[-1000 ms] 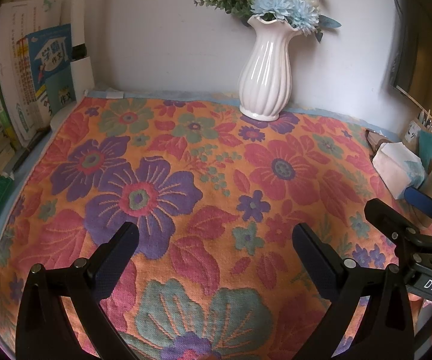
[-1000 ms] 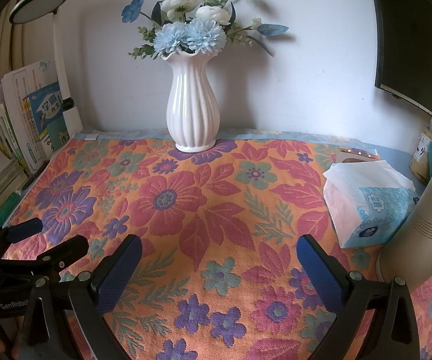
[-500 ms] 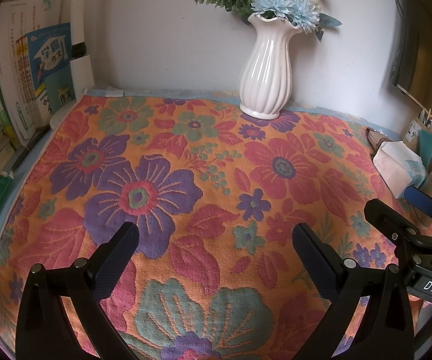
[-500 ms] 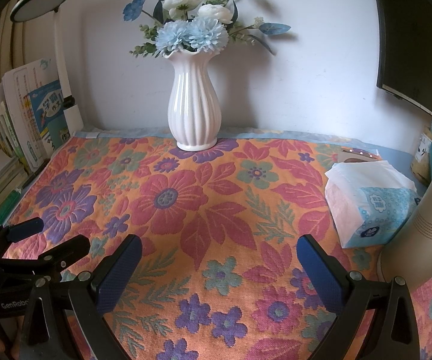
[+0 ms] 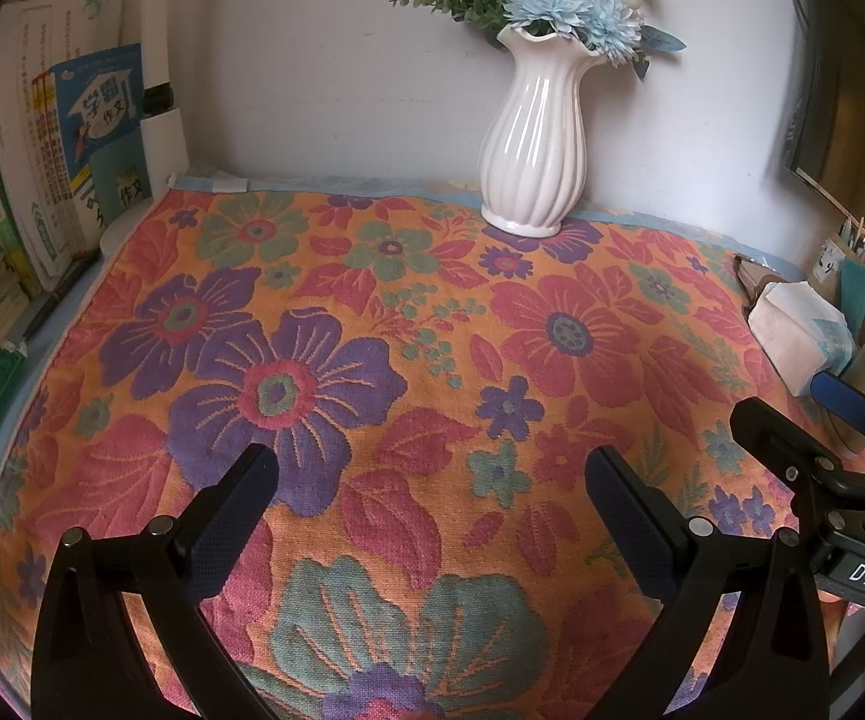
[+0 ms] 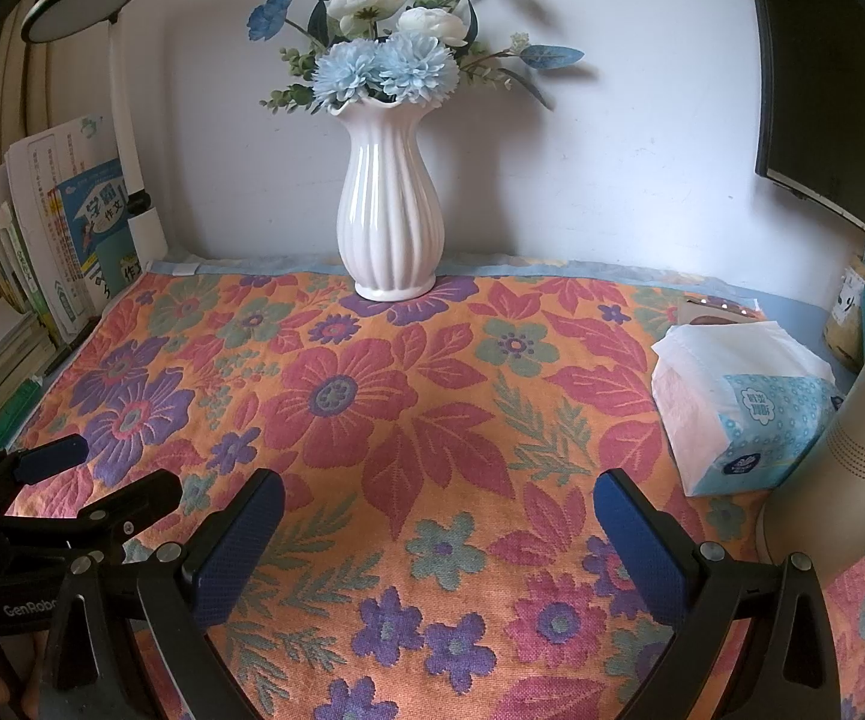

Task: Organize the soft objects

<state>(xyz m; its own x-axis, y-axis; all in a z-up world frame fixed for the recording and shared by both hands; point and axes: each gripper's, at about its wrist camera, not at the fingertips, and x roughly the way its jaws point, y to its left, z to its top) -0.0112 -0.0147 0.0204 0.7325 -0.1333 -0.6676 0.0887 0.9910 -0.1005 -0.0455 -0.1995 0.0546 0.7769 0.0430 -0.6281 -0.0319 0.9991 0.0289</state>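
A floral towel (image 5: pixel 408 360) is lying flat across the desk, its long axis running left to right. Both the left gripper (image 5: pixel 429 483) and the right gripper (image 6: pixel 438 510) are hovering over its near edge, jaws spread wide, gripping nothing. A white vase (image 6: pixel 389 222) is standing on its far edge; a tissue pack (image 6: pixel 744 402) is resting at the right.

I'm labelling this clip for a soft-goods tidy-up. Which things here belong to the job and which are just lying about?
Job:
floral cloth, spread flat
tissue pack, probably, being soft
left claw, open
right claw, open

Lying about:
vase of flowers, standing on the cloth's far edge
books
lamp
pen cup
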